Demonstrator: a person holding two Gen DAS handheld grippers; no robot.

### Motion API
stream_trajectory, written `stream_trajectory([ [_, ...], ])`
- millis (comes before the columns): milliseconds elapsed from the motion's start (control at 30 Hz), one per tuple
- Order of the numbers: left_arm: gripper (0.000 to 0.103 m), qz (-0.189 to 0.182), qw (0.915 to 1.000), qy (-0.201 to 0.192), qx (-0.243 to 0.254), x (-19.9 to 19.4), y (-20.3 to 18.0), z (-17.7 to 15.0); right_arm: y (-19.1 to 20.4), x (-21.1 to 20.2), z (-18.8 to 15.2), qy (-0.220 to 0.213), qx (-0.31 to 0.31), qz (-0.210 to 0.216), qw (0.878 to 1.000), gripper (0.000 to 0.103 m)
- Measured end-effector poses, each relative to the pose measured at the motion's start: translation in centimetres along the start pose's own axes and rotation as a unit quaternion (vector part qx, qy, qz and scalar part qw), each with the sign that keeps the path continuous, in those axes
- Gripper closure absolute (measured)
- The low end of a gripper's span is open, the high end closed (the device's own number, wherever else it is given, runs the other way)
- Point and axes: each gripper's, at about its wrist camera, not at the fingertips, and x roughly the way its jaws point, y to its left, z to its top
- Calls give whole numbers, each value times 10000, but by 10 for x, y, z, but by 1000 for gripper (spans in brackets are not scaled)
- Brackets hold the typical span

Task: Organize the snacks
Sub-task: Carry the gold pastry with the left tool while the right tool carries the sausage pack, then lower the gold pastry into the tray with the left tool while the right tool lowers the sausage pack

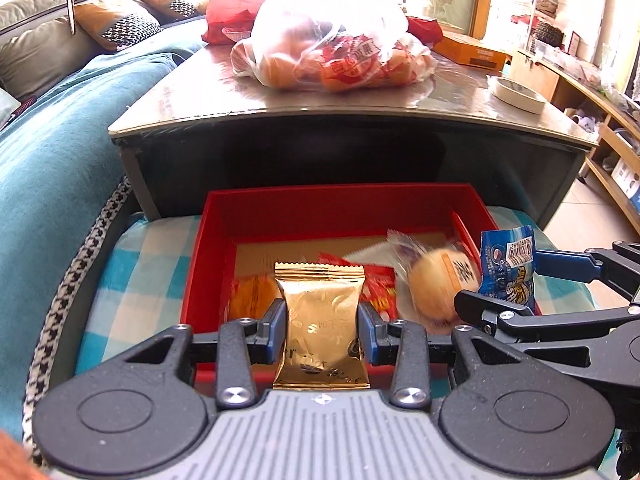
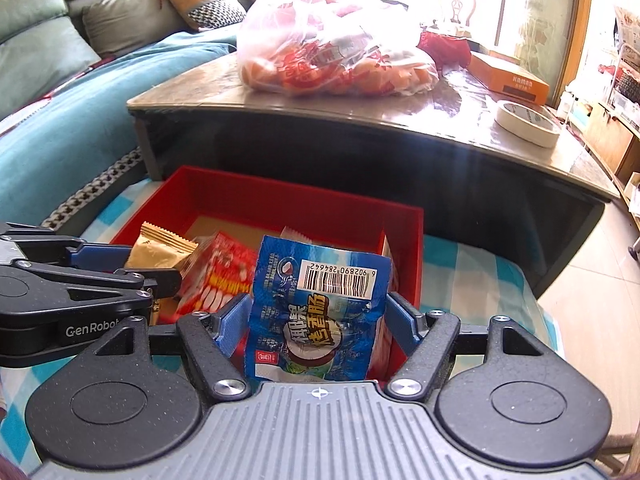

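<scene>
Gold foil packet (image 1: 322,320) — crinkled, glossy — pinched in left tool (image 1: 322,330).

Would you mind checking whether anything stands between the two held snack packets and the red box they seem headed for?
Nothing visible does. The gold packet and blue packet hang over the open red box; snacks already inside cover part of its floor.

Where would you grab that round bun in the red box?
Probably from above, fingers closing across the widest part of the wrapped bun. It lies low in the red box, whose walls block a sideways approach. Its loose clear wrapper looks slippery, so the firm round body seems safer than the crimped end.
</scene>
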Motion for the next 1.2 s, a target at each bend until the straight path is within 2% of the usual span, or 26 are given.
stream_trajectory([
  [467,34,166,9997,159,-38,40,3,13,-4,42,12,100,-4,23,9999,25],
  [1200,35,284,9994,205,-51,62,4,16,-6,64,13,76,-15,-32,10000,25],
])
